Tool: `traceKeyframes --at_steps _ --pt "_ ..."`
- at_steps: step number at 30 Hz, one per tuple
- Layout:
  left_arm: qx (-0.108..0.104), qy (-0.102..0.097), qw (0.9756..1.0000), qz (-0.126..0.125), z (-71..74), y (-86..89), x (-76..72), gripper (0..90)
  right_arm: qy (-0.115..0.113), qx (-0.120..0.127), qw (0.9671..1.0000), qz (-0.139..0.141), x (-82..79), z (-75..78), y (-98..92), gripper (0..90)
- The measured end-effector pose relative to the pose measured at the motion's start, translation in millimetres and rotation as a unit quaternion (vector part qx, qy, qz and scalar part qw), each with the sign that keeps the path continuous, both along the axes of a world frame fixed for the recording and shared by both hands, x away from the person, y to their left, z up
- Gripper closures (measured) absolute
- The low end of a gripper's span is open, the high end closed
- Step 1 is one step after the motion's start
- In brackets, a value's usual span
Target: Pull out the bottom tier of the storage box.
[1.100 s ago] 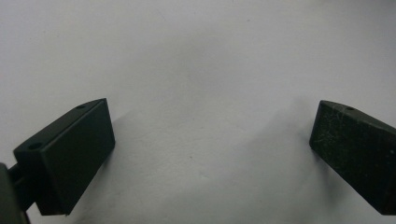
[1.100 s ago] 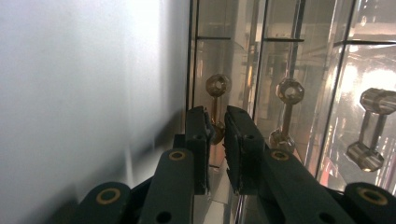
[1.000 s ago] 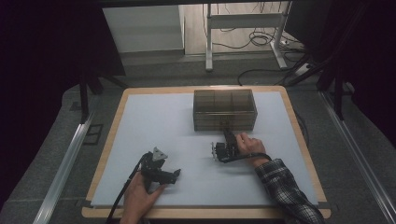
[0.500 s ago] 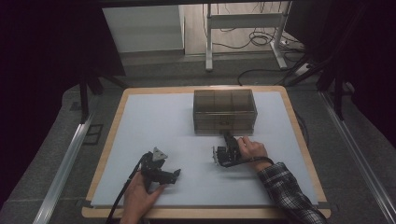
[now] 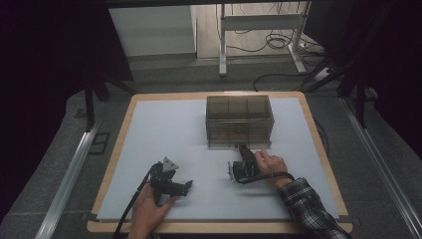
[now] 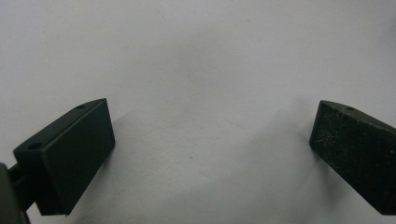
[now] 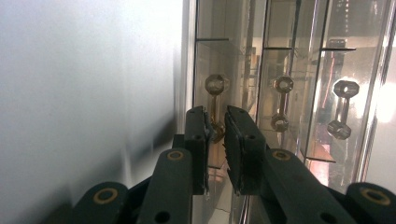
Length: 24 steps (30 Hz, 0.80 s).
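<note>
A smoky clear drawer box (image 5: 240,119) stands at the back middle of the white table (image 5: 174,129). My right gripper (image 5: 244,149) lies rolled on its side at the box's front, low by the table. In the right gripper view its jaws (image 7: 215,116) stand almost together, shut on the clear dumbbell handle (image 7: 215,86) of the drawer nearest the table. My left gripper (image 5: 185,186) rests on the table near the front edge, held by a hand. Its jaws (image 6: 212,140) are wide open over bare white surface, with nothing between them.
Two more clear handles (image 7: 282,102) (image 7: 343,109) sit on the drawers above the gripped one. A wooden rim (image 5: 318,144) frames the table. Behind it are desk legs (image 5: 222,45) and cables on the floor.
The right hand and its gripper have shifted a little back from the box toward the near edge. The left gripper has stayed where it was.
</note>
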State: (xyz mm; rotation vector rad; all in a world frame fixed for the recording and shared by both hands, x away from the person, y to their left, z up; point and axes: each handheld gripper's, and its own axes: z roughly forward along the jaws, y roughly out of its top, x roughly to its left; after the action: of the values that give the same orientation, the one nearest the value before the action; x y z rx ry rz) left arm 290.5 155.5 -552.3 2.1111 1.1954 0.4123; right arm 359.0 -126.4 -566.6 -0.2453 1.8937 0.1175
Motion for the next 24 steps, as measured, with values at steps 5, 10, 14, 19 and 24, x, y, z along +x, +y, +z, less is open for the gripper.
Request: traceKeyframes --at_steps 5,10,14,19,24 --pt "0.000 0.000 1.0000 0.000 0.0 0.0 0.0 0.0 0.014 0.010 0.9998 -0.005 0.4 5.0 -1.1 74.8" --pt "0.000 0.000 1.0000 0.000 0.0 0.0 0.0 0.0 0.032 0.027 0.9991 0.000 -0.2 8.8 -3.1 72.5" --pt "0.000 0.000 1.0000 0.000 0.0 0.0 0.0 0.0 0.057 0.042 0.9975 0.002 0.7 16.3 -5.0 70.3" --pt "0.000 0.000 1.0000 0.000 0.0 0.0 0.0 0.0 0.076 0.062 0.9952 -0.003 2.4 24.3 -7.5 68.3" --pt "0.000 0.000 1.0000 0.000 0.0 0.0 0.0 0.0 0.112 0.082 0.9903 -0.002 5.4 31.6 -11.5 66.2"
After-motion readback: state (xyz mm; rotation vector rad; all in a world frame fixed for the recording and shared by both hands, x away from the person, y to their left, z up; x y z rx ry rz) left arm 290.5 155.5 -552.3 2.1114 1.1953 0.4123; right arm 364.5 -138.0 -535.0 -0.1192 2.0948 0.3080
